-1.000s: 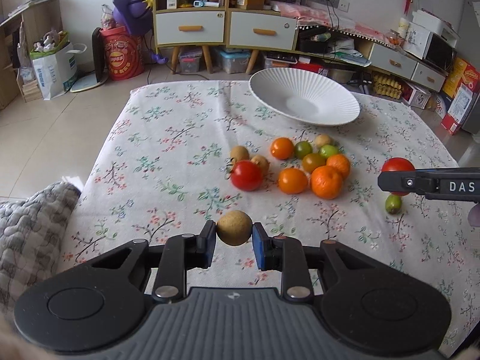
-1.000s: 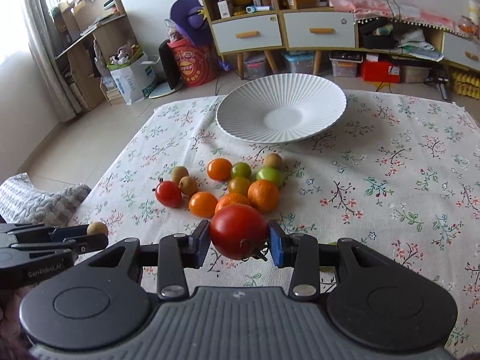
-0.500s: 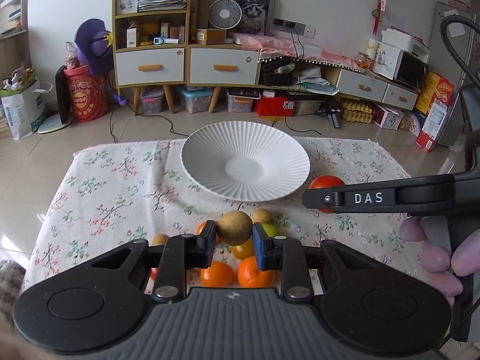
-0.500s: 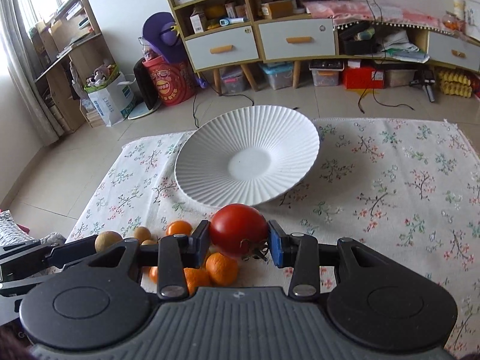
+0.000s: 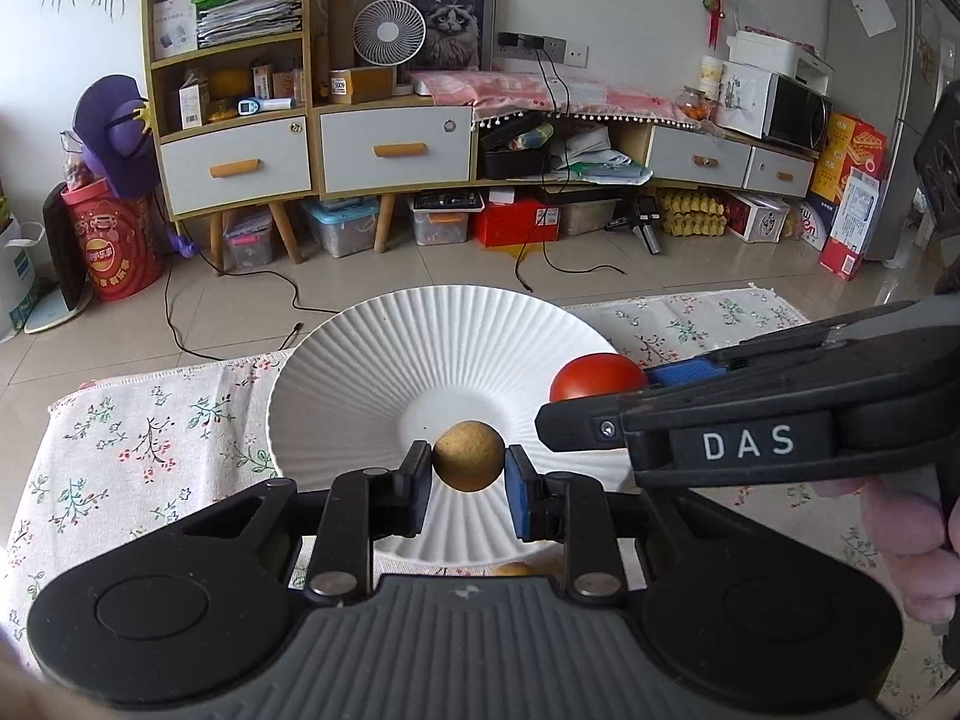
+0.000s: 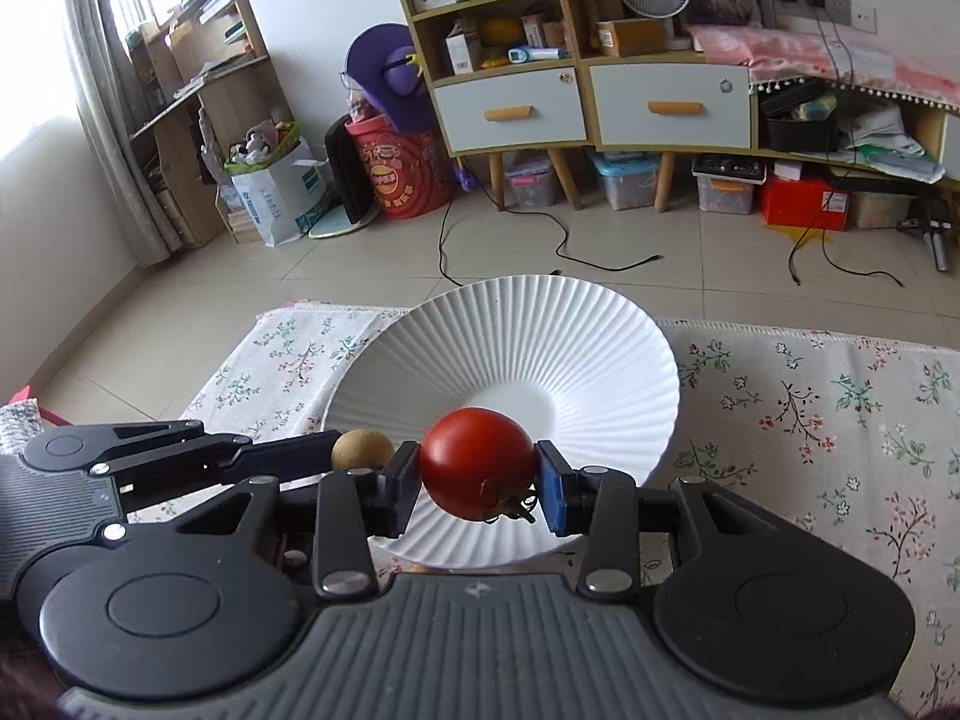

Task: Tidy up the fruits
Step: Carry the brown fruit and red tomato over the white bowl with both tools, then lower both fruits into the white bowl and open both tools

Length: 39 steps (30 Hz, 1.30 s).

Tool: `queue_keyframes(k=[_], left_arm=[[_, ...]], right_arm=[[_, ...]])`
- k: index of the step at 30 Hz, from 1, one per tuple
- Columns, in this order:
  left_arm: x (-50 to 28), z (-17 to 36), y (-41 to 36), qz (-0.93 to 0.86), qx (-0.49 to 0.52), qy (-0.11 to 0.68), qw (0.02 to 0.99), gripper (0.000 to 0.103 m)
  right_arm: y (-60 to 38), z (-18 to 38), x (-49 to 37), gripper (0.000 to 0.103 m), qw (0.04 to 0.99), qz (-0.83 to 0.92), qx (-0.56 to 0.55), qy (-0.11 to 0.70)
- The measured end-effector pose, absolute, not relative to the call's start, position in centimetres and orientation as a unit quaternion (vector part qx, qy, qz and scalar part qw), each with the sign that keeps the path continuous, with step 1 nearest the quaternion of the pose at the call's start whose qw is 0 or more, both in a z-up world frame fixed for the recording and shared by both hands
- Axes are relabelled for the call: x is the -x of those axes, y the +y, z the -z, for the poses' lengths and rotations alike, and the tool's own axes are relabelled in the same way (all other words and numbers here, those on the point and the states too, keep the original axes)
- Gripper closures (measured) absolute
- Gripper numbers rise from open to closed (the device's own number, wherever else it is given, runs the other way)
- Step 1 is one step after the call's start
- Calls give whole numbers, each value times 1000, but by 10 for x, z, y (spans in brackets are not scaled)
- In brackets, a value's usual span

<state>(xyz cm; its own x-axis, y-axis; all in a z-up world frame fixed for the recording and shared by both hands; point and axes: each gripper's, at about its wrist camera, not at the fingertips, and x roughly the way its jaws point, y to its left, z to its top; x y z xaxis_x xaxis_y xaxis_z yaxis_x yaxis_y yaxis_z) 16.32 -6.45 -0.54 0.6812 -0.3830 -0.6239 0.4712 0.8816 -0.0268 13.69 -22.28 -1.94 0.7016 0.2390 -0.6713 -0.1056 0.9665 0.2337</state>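
My left gripper (image 5: 468,483) is shut on a small round brown fruit (image 5: 468,455), held over the near part of the white ribbed plate (image 5: 384,372). From the right, my right gripper (image 5: 600,402) reaches over the plate's right side with a red tomato (image 5: 594,377). In the right wrist view the right gripper (image 6: 477,489) is shut on the red tomato (image 6: 477,462) above the plate (image 6: 540,354). The left gripper (image 6: 348,450) lies at the left there, the brown fruit (image 6: 362,450) in its tips. The other fruits are almost wholly hidden under both grippers.
The plate rests near the far edge of a floral tablecloth (image 6: 810,414). A bit of yellow fruit (image 5: 510,569) peeks out below the plate. A person's fingers (image 5: 894,528) hold the right gripper. Beyond the table are floor tiles, loose cables and cabinets.
Both grippers have travelled away from the fruit pile toward the plate, each still holding its fruit. They now hang over the plate, and the pile has dropped out of sight.
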Motion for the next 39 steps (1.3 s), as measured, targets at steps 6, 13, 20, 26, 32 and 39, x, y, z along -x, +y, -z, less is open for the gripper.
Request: queue_keyframes(k=[6,13,20,26,32,39], left_arm=[[-183,19,-73,229,-75,330,913,82],[-199,27,-76,224,-61,338,912,82],[-202,30,-74,221,-65,345,910,79],[-200,23,-71,218,-66,347,910,57],[-189,12,-67,216,-76,351,908,41],[-172,-6,-52,210,-73,350,910,19]], right_arm=[[-240,38,-151,66,912,-89,-123,381],[-244,43,-158,66,910,-104,-153,371],[-244,39,-158,66,911,-114,-167,360],[-245,33,-159,55,911,-110,-164,362],[-237,14,-149,38,920,-102,-140,352],[-229,-5,-133,23,927,-89,-116,346]])
